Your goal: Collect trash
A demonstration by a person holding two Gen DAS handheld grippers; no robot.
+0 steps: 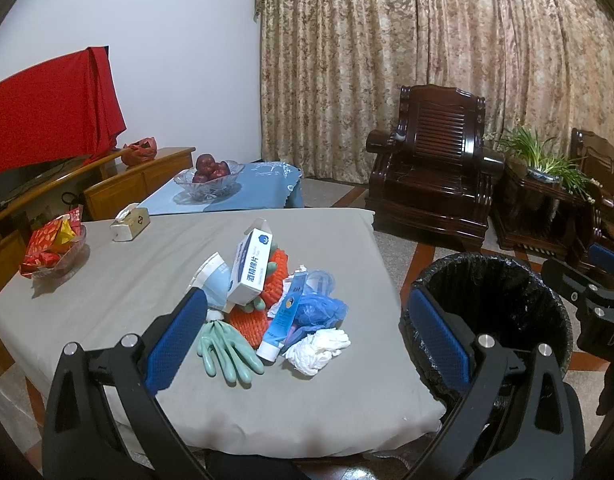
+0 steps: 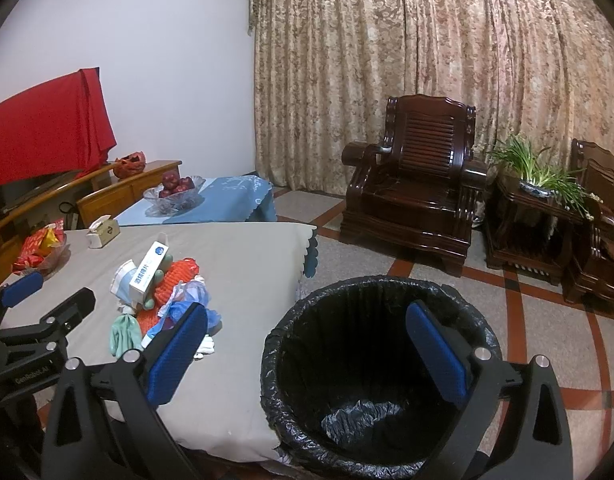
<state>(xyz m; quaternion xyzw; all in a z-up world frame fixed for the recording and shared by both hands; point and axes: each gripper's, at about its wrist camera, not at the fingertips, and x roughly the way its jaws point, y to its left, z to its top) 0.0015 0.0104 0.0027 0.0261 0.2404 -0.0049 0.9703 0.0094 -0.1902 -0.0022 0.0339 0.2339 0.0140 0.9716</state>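
A heap of trash lies mid-table on the grey cloth (image 1: 107, 280): a white and blue box (image 1: 251, 264), orange foam netting (image 1: 247, 320), green rubber gloves (image 1: 227, 350), a tube (image 1: 281, 322), a blue plastic bag (image 1: 319, 308), crumpled white tissue (image 1: 317, 348) and a paper cup (image 1: 215, 280). The black-lined bin (image 2: 371, 368) stands on the floor right of the table. My left gripper (image 1: 307, 344) hangs open in front of the heap, holding nothing. My right gripper (image 2: 307, 352) is open over the bin's near rim, empty. The same box (image 2: 149, 272) shows in the right wrist view.
A tissue box (image 1: 129, 224) and a glass dish of red packets (image 1: 53, 252) sit at the table's far left. Behind stands a blue-clothed table with a bowl of apples (image 1: 209, 176). Dark wooden armchairs (image 1: 431, 168) and a plant stand (image 1: 543, 176) line the curtain.
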